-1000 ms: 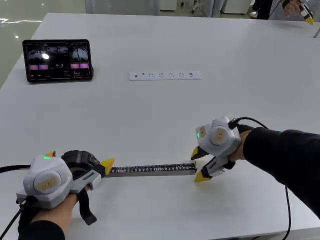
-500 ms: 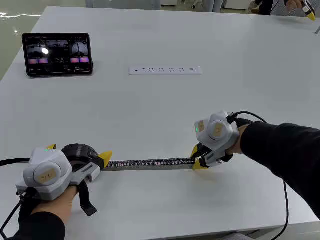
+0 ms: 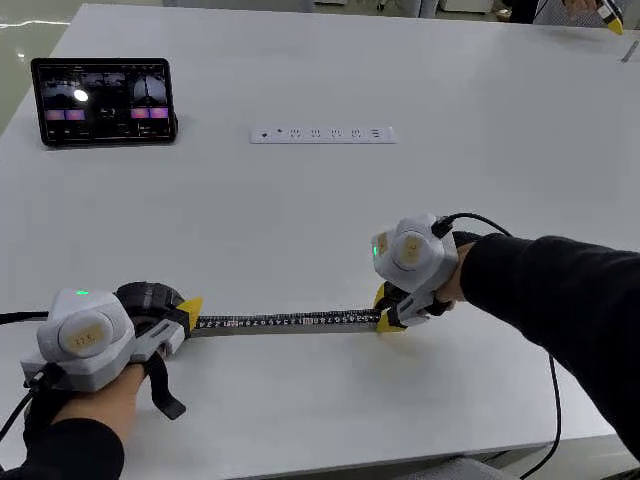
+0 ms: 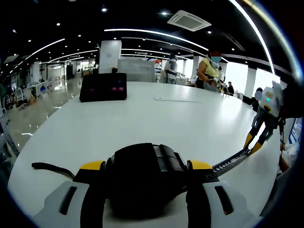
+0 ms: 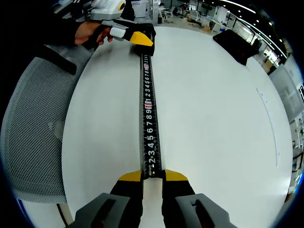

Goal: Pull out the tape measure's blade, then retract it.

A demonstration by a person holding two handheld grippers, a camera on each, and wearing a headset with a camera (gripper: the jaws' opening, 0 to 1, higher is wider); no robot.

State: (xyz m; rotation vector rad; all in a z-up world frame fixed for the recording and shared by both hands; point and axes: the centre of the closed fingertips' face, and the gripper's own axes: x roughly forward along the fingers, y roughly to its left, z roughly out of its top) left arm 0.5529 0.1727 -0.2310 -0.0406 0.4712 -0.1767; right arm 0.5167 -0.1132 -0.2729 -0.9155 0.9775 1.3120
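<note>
Clamping tape measure (image 3: 150,300), left tongs (image 4: 146,166) near bench (image 3: 400,420) front edge; right tongs (image 5: 153,175) pinch blade (image 5: 149,109) tip; right gripper view reads numerals.

I work at a wide white table (image 3: 480,120). A grey mesh chair (image 5: 33,128) sits beside it. The glossy floor (image 4: 28,116) mirrors long ceiling light strips (image 4: 142,31), with a vent (image 4: 189,20) overhead.
</note>
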